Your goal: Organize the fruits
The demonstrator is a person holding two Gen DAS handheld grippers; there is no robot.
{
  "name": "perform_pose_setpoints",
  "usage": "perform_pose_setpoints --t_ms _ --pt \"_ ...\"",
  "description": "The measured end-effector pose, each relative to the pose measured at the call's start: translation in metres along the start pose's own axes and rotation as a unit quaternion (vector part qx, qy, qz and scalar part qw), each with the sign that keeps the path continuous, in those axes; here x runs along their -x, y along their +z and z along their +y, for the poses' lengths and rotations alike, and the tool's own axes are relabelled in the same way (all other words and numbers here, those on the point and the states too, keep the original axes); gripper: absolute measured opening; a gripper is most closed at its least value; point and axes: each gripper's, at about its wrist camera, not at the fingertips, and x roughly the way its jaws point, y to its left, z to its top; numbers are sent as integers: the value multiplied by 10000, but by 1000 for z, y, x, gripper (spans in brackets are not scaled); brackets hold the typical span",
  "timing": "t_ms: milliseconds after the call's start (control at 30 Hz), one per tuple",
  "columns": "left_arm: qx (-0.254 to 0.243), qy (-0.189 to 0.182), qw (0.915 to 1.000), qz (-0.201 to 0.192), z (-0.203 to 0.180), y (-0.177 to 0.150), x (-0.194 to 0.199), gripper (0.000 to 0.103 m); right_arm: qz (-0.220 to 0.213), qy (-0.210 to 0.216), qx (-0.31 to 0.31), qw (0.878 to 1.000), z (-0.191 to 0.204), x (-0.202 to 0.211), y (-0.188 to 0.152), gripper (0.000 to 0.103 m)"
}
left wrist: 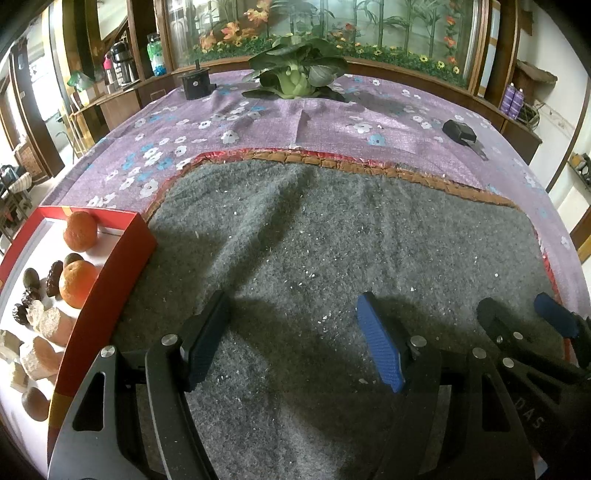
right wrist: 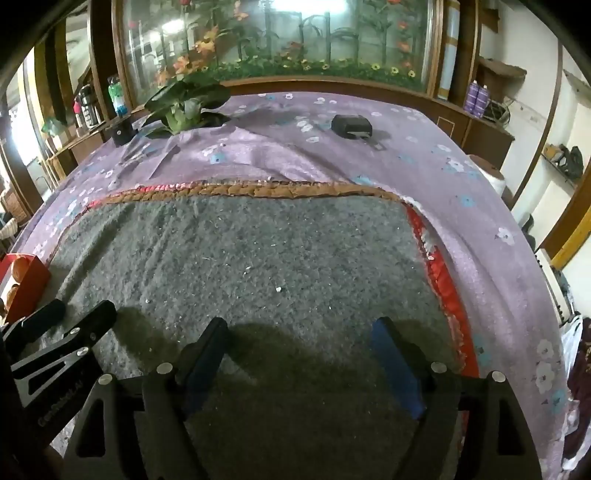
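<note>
left wrist view: the left gripper (left wrist: 291, 332) hangs over a grey felt mat (left wrist: 314, 236), its two fingers spread wide with only mat between them; one pad is blue, the other dark. just off its right finger the right gripper (left wrist: 524, 317) comes in at the frame edge, also spread and empty. to the left of the left finger, close beside it, sits a red box (left wrist: 122, 266) with a white floor. in it i count two oranges, one at the far end (left wrist: 80, 230) and one nearer (left wrist: 77, 282), several small dark fruits (left wrist: 31, 277) around them, and pale, crumpled wrapped pieces (left wrist: 44, 317) nearer the camera; their number is hard to tell. far ahead of the fingers lie one leafy green vegetable (left wrist: 295, 74), one black cylinder (left wrist: 195, 84) to its left, and one small black device (left wrist: 460, 131) off to the right, all well apart from the tool.

right wrist view: the right gripper (right wrist: 301, 350) also stands wide over the mat, nothing between its fingers. the left gripper (right wrist: 66, 321) shows at its left, and beyond that a corner of the red box.

the mat has a brown and red trimmed edge (left wrist: 332, 160) and lies on a purple cloth with white and blue flowers (left wrist: 258, 122). behind the table runs a glass panel with painted bamboo and flowers (left wrist: 332, 29) in a dark wood frame, with bottles on a shelf at the left.
</note>
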Motion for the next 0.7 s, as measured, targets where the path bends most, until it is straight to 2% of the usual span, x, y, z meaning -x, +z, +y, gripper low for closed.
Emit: perform_pose_setpoints --t_ms 133,700 --pt "10 -10 10000 1 0 0 0 72 8 71 19 10000 0 -1 0 85" --pt "-2 1 10000 0 0 0 0 72 21 61 60 10000 3 -1 0 86"
